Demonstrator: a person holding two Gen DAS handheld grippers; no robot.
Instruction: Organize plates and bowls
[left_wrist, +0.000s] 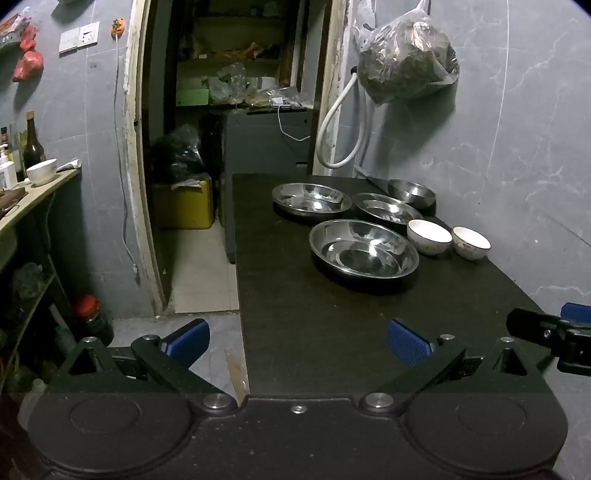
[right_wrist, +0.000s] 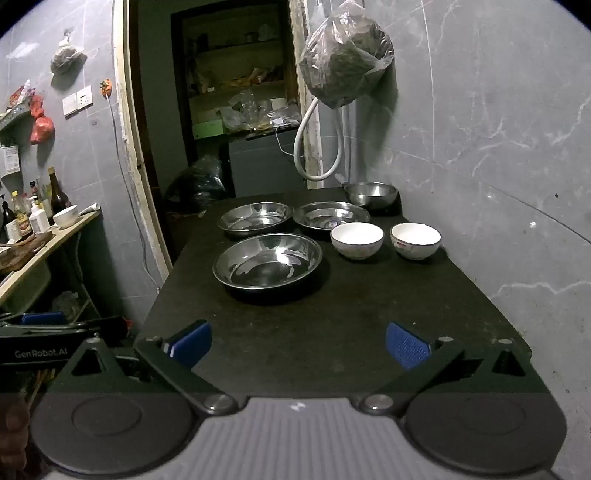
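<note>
Fingers of the left gripper (left_wrist: 298, 343) and the right gripper (right_wrist: 298, 345) stand wide and empty above the near end of the dark worktop (right_wrist: 332, 314), well short of the dishes. Nothing looks sorted yet, so I judge the task is at its start; the next move calls for reaching forward to a first dish. Left to right at the far end: three steel plates (right_wrist: 267, 260), two white bowls (right_wrist: 357, 236) and one steel bowl (right_wrist: 372, 194) behind them.

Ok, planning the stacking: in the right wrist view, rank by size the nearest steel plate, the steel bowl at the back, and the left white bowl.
1. Nearest steel plate, clearly largest.
2. Left white bowl and back steel bowl look alike; distance makes ranking unsure.
</note>
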